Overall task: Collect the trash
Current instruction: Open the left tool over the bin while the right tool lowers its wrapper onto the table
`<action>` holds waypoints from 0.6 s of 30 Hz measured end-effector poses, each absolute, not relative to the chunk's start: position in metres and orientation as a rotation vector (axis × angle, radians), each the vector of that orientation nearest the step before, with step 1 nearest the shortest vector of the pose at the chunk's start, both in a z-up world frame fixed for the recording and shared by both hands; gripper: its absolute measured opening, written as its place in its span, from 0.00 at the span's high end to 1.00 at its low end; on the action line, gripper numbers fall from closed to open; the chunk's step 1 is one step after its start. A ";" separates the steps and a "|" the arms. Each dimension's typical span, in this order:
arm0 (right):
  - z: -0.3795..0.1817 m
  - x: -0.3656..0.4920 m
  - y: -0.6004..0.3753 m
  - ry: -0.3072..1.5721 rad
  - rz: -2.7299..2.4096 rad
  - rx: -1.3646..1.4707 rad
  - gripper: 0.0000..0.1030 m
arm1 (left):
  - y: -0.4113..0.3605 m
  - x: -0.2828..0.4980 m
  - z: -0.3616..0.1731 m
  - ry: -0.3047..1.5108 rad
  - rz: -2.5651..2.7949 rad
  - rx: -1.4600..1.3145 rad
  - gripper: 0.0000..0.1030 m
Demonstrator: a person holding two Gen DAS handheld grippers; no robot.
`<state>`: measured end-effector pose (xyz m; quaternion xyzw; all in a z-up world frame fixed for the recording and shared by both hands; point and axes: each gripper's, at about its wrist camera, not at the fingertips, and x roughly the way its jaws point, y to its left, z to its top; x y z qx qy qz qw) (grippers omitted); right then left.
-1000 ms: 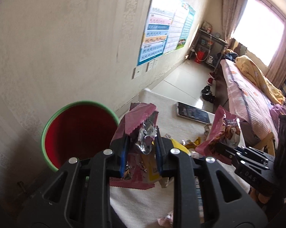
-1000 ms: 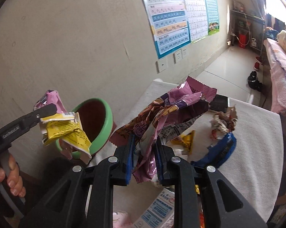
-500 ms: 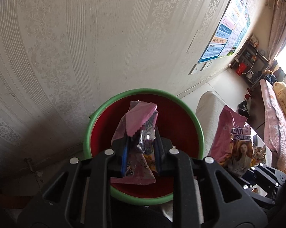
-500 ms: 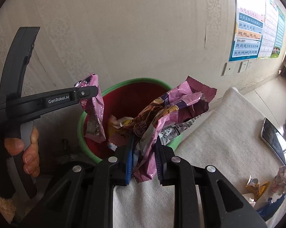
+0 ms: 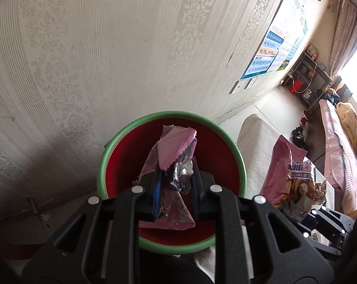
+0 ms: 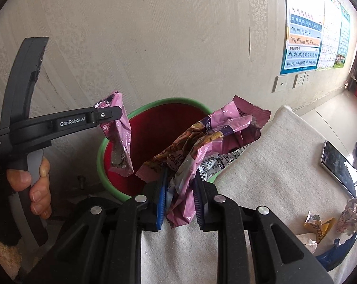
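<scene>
Wrappers (image 5: 176, 165) (image 6: 197, 151) in both jaws, above green bin rim (image 5: 169, 114).

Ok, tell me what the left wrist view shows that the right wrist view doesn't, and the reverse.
Left wrist view only: the bed and the shelf at the far end of the room.

Right wrist view only: the person's hand on the left gripper's handle, the phone, and the wrapper scraps on the white cloth.

Both: the green-rimmed red bin, the pink wrapper in the left gripper, the large pink bag in the right gripper, and the wall posters.
</scene>
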<state>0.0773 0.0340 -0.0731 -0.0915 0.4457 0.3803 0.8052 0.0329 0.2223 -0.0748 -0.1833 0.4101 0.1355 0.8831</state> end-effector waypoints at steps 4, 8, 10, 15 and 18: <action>-0.069 0.072 0.032 0.945 0.818 -0.203 0.80 | 0.215 0.032 -0.067 0.841 0.269 -0.401 0.81; -0.063 0.068 0.011 0.936 0.816 -0.187 0.80 | 0.207 0.020 -0.055 0.832 0.218 -0.437 0.81; -0.069 0.067 -0.004 0.961 0.773 -0.186 0.80 | 0.193 0.021 -0.055 0.848 0.175 -0.433 0.81; -0.083 0.064 -0.060 1.010 0.638 -0.143 0.80 | 0.137 0.028 -0.067 0.915 0.018 -0.424 0.81; -0.083 0.063 -0.081 1.017 0.585 -0.134 0.80 | 0.102 0.029 -0.079 0.959 -0.063 -0.389 0.81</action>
